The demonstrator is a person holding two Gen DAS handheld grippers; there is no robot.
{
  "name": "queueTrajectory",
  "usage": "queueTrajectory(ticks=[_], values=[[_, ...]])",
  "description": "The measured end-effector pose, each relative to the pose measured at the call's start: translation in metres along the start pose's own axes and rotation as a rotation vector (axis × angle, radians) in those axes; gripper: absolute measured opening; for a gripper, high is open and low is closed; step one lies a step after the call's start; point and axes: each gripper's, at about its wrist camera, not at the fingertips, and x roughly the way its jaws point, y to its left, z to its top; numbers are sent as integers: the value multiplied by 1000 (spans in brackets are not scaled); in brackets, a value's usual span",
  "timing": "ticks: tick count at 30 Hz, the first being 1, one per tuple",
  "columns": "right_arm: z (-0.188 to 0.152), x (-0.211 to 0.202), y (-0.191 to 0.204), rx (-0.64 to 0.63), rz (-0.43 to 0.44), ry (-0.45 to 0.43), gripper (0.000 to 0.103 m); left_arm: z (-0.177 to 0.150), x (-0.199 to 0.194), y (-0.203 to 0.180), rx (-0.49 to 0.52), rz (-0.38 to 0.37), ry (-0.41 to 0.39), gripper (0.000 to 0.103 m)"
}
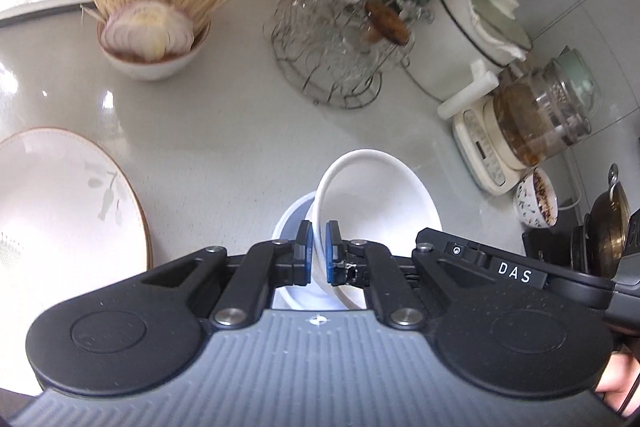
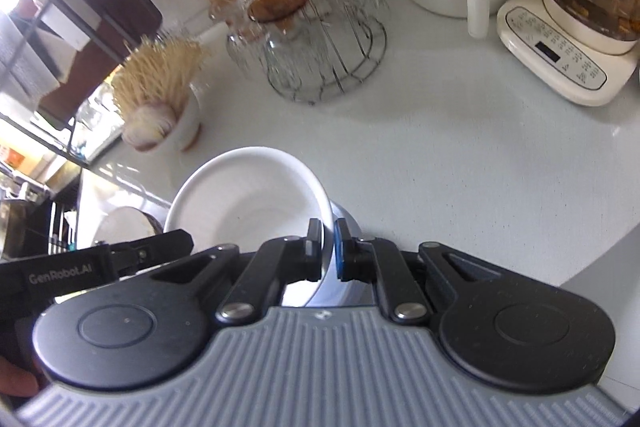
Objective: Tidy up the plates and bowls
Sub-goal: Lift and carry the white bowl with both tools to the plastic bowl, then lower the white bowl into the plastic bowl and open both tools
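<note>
Left wrist view, from the left: large white plate (image 1: 60,211) with a brown rim and leaf motif flat on the grey countertop (image 1: 224,131), well apart from the bowls; behind it, a small bowl of noodles and sliced onion (image 1: 152,39). Open counter between plate and bowls. Centre: left gripper (image 1: 319,253) clenched on the near rim of a tilted white bowl (image 1: 376,195), one blue pad inside, one outside; under it, a second white bowl (image 1: 294,223) with a bluish wall. Beyond: wire rack of glasses (image 1: 336,47), white pot (image 1: 480,35), glass kettle on its cream base (image 1: 536,131) near the right edge.

Right wrist view: right gripper (image 2: 327,251) clamped on the opposite rim of the same tilted white bowl (image 2: 248,203), angled down and forward; lower bowl (image 2: 348,227) just beside the outer finger. Bare counter (image 2: 460,167) ahead and to the right, up to the kettle base (image 2: 560,47).
</note>
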Motion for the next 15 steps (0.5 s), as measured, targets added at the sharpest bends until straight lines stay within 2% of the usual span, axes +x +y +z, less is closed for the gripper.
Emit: queueTrajectory(ticks=[9, 15], values=[[-4, 16, -3, 4, -29, 69, 9, -4, 21, 8, -27, 21, 77, 7], [-5, 22, -6, 10, -44, 90, 10, -5, 28, 7, -26, 29, 90, 7]])
